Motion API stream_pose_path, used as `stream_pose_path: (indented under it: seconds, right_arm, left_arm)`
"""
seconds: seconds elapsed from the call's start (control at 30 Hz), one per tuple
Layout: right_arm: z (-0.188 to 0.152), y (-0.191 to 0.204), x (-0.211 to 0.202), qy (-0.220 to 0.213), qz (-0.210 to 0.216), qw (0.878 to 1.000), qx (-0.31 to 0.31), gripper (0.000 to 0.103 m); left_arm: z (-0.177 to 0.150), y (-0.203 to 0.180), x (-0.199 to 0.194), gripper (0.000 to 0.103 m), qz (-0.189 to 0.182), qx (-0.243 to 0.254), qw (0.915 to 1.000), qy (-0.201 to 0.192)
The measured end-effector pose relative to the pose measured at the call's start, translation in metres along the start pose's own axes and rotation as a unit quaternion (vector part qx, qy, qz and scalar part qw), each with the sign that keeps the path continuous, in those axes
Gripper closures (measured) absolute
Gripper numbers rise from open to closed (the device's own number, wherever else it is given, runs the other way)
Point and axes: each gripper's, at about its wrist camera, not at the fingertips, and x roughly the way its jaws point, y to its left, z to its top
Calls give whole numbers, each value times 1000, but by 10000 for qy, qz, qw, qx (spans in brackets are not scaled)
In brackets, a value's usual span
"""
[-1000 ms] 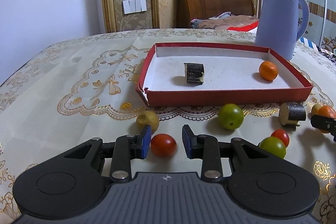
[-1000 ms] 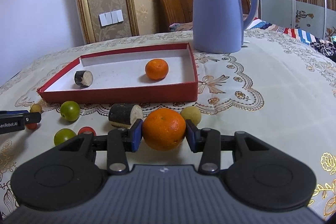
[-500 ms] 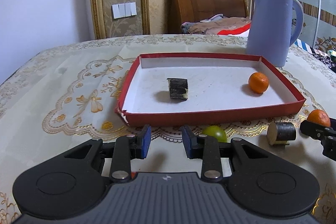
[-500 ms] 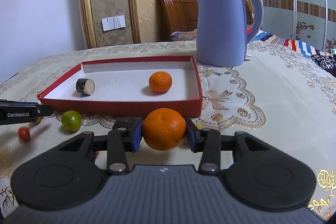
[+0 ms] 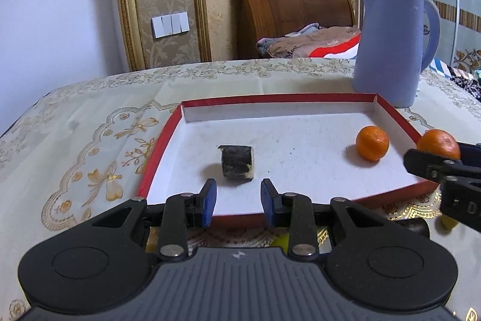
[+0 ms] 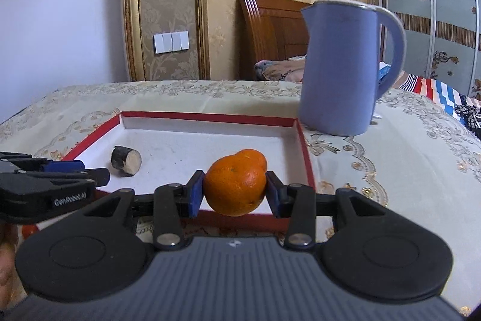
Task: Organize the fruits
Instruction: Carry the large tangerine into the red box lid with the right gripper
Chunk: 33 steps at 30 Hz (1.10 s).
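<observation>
Gripping round orange mandarin [image 6: 235, 185], dimpled glossy peel, right jaws

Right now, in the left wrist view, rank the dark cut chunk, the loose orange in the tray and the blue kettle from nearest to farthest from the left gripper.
1. Dark cut chunk: in the tray, just ahead of the left gripper.
2. Loose orange: in the tray, farther off to the right.
3. Blue kettle: on the table beyond the tray's far right corner.
</observation>
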Motion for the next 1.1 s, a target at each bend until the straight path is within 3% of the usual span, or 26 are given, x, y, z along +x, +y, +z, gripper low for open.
stream_pose_path:
  seconds: [0.5,0.77,1.1]
  right_arm:
    - [1,7,52,659,-3,9978,-56,62]
    - [3,6,80,962,-138,9952,-56,62]
    - [15,5,109,957,-433,9945,-20,62]
  left_arm:
    - [8,1,35,71,-50,-178,9992,358]
    - [8,-1,50,71,124,-138,9987,473]
    - [16,-5,66,72,287,-115,9988,381]
